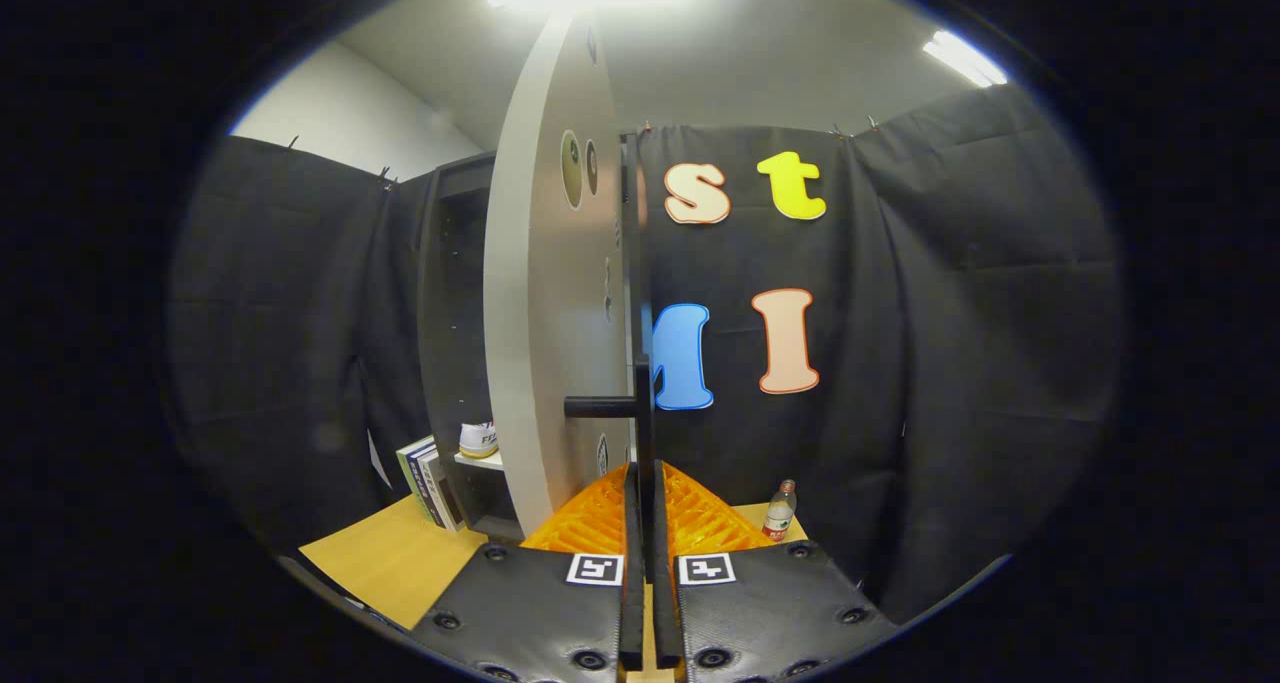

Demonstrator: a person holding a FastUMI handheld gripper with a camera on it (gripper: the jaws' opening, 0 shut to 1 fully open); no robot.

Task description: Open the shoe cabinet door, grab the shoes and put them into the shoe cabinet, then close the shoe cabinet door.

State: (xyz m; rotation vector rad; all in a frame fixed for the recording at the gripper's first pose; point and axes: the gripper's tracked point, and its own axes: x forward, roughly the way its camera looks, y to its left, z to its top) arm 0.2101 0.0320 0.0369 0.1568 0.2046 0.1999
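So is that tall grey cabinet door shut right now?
No, the tall grey cabinet door stands swung open edge-on, its black handle pinched by the gripper.

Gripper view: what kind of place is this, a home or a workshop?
Probably a staged test booth, not a home: black cloth walls, a lone shoe cabinet on a wooden table, its door handle pinched by the gripper.

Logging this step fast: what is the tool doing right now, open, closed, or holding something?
Tool: closed on the thin black bar handle of the pale grey shoe cabinet door, which stands swung open.
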